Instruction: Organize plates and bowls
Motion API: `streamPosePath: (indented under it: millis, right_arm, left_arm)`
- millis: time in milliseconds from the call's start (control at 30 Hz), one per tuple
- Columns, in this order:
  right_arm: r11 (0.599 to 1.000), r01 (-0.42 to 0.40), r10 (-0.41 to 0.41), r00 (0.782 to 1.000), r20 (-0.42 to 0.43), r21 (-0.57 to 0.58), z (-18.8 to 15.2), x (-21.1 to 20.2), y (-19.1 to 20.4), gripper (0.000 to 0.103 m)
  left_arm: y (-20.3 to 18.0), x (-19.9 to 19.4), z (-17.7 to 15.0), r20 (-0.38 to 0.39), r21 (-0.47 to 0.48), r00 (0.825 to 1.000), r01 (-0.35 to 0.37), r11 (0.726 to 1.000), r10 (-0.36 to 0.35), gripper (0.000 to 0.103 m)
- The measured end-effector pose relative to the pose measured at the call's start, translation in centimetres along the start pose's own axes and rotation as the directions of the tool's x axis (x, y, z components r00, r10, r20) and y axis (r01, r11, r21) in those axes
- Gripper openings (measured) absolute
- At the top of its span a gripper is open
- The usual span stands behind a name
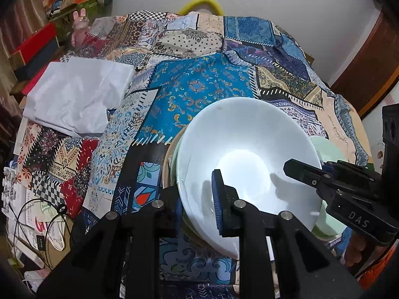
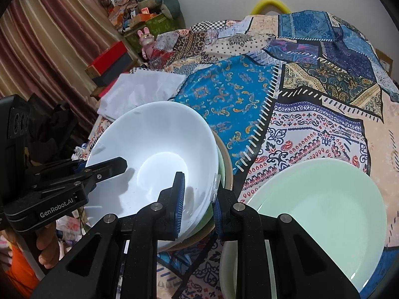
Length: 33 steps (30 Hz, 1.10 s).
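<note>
**Both grippers clamp the rim of one white bowl over a patchwork cloth**

The patchwork cloth [image 1: 199, 94] covers the surface and fills most of both views, its bright blue panel lying toward twelve o'clock from the dishes. A folded white cloth [image 1: 77, 99] rests on it at about ten o'clock in the left wrist view.

The white bowl [image 1: 249, 164] is the largest dish. It sits tilted, nested in a stack of bowls [image 2: 224, 164] whose green and tan rims show just outside its edge. In the right wrist view the pale green plate [image 2: 324, 214] lies just beside the stack at four o'clock, flat on a white plate [image 2: 228, 269] whose edge peeks out under it.

The left gripper [image 1: 197, 211] has its jaws narrowed onto the white bowl's rim, one blue pad inside the bowl and the other outside, at six o'clock in its own view. The right gripper [image 2: 199, 206] holds the same rim on the opposite side, jaws closed on the stacked edges. Each gripper shows in the other's camera reaching into the bowl.

A hand [image 2: 47, 246] wraps the left gripper's handle at eight o'clock in the right wrist view.
</note>
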State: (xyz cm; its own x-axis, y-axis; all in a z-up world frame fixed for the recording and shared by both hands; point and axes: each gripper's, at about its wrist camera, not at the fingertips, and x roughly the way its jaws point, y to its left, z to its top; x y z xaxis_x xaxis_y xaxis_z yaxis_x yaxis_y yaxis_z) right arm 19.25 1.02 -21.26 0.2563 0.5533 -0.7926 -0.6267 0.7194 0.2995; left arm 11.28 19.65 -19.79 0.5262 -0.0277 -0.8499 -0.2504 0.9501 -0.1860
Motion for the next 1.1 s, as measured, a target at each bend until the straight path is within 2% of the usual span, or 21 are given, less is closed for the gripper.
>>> streamPosePath:
  millis: [333,500,800,967,1100]
  right_arm:
    - [0.998,0.024,-0.025,1.0,-0.018,-0.052,0.0,0.5,0.4,0.021]
    - [0.994,0.061,-0.063,0.998,-0.023,-0.089,0.1,0.4,0.7,0.022]
    - [0.997,0.037,-0.038,0.999,-0.015,-0.065,-0.2,0.2,-0.1,0.022]
    - [0.998,0.034,-0.034,0.999,-0.002,-0.053,-0.3,0.0,-0.5,0.022]
    - [0.998,0.029,-0.029,1.0,0.007,-0.062,-0.4,-0.4,-0.4,0.022]
  left_arm:
    - [0.2,0.8,0.1,-0.002,-0.003,1.0,-0.004,1.0,0.004,0.02]
    - [0.3,1.2,-0.1,-0.003,-0.006,1.0,-0.019,1.0,0.019,0.02]
    - [0.2,1.1,0.1,-0.01,-0.03,1.0,-0.027,0.999,0.027,0.02]
    - [0.2,0.9,0.7,-0.025,-0.063,1.0,-0.009,0.998,0.007,0.021]
    - [-0.4,0.6,1.0,-0.022,-0.041,0.999,-0.04,0.998,0.039,0.021]
